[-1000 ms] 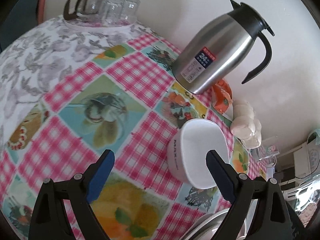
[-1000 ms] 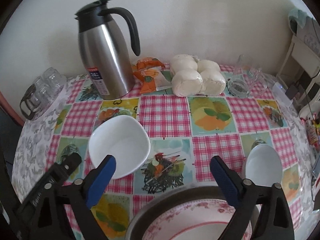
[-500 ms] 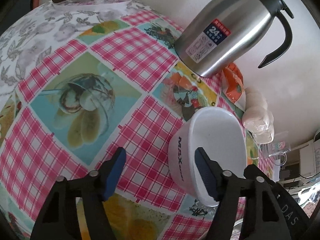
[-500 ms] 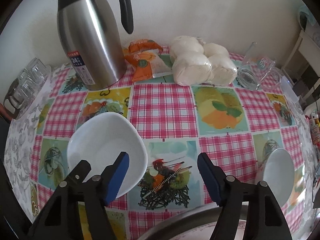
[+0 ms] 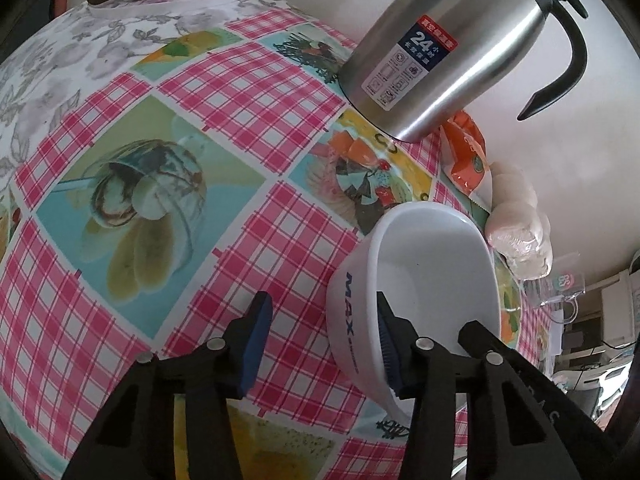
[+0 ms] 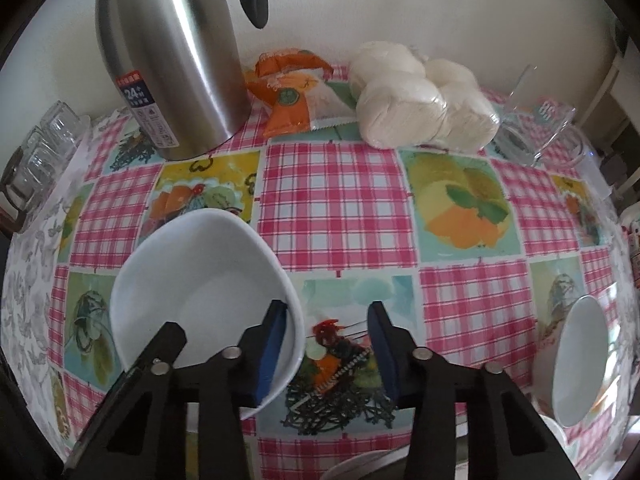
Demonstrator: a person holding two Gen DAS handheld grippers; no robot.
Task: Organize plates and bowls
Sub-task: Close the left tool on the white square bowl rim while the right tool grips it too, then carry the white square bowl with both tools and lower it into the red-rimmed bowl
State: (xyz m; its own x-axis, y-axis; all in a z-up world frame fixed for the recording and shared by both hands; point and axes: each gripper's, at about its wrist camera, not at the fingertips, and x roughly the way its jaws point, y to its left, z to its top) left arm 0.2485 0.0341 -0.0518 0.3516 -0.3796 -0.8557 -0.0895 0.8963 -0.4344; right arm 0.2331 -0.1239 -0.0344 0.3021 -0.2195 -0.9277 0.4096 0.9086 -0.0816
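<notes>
The left gripper (image 5: pixel 320 340) has two black plastic fingers with dark blue ribbed pads on the inner faces, and round silver screws sit along each finger (two are seen per side). The right gripper (image 6: pixel 328 344) is built the same: black angular fingers, blue pads, silver screws

A plain pale wall (image 6: pixel 400 4) rises behind the table's pink-checked cloth (image 6: pixel 336 200) in soft daylight.
</notes>
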